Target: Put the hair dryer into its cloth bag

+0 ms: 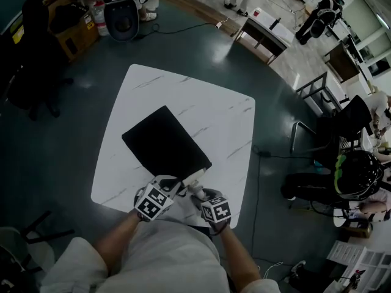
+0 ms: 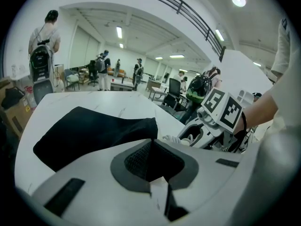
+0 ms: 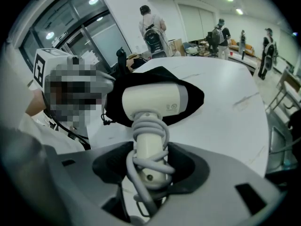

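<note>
- Table [image 1: 226, 127]: white marble top.
- Bag [image 1: 165, 142]: black cloth, flat across the middle, one corner reaching toward the near edge.
- Left gripper [image 1: 171, 188]: at the near edge, jaws pressed together on the bag's [image 2: 89, 133] near hem.
- Right gripper [image 1: 200, 193]: just beside the left, toward the near right corner, jaws clamped on the dryer's handle.
- Dryer [image 3: 155, 98]: white, cord [image 3: 150, 131] wound round the handle. Its head rests against the bag's near end, dark cloth behind it. Whether any part is inside cannot be told.
</note>
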The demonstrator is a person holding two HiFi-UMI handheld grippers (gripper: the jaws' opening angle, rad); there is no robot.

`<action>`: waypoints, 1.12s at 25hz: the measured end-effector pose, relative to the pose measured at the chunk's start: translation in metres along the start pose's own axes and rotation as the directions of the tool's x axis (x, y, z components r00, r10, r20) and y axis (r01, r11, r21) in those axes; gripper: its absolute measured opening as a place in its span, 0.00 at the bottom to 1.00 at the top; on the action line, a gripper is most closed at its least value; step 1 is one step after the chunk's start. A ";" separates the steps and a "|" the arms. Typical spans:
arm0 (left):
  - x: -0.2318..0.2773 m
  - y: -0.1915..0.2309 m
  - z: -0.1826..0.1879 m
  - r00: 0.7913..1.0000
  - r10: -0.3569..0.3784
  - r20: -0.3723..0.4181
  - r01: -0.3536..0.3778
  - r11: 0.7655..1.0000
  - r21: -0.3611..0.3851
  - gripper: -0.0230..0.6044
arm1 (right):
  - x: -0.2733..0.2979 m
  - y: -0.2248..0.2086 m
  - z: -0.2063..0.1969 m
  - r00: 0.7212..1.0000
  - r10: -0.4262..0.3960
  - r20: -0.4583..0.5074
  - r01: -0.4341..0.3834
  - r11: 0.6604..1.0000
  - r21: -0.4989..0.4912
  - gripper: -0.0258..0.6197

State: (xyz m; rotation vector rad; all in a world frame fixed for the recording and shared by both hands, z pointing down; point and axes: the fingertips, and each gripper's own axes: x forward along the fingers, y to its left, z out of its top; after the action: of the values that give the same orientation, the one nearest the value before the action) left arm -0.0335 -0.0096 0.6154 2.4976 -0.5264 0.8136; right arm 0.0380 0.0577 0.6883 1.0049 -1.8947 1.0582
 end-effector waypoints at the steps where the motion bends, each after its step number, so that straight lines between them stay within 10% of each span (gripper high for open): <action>1: 0.000 -0.001 -0.001 1.000 -0.001 0.001 0.001 1.000 0.000 0.07 | 0.001 0.000 0.002 1.000 0.001 0.001 -0.001 1.000 -0.003 0.41; 28: -0.011 -0.010 -0.008 0.999 0.017 0.031 -0.017 1.000 0.000 0.07 | 0.023 0.011 0.042 1.000 0.001 0.013 -0.001 0.998 -0.057 0.41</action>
State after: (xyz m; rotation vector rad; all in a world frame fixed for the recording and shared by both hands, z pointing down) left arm -0.0401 0.0054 0.6110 2.5123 -0.5588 0.7826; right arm 0.0097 0.0176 0.6879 0.9806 -1.9252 0.9950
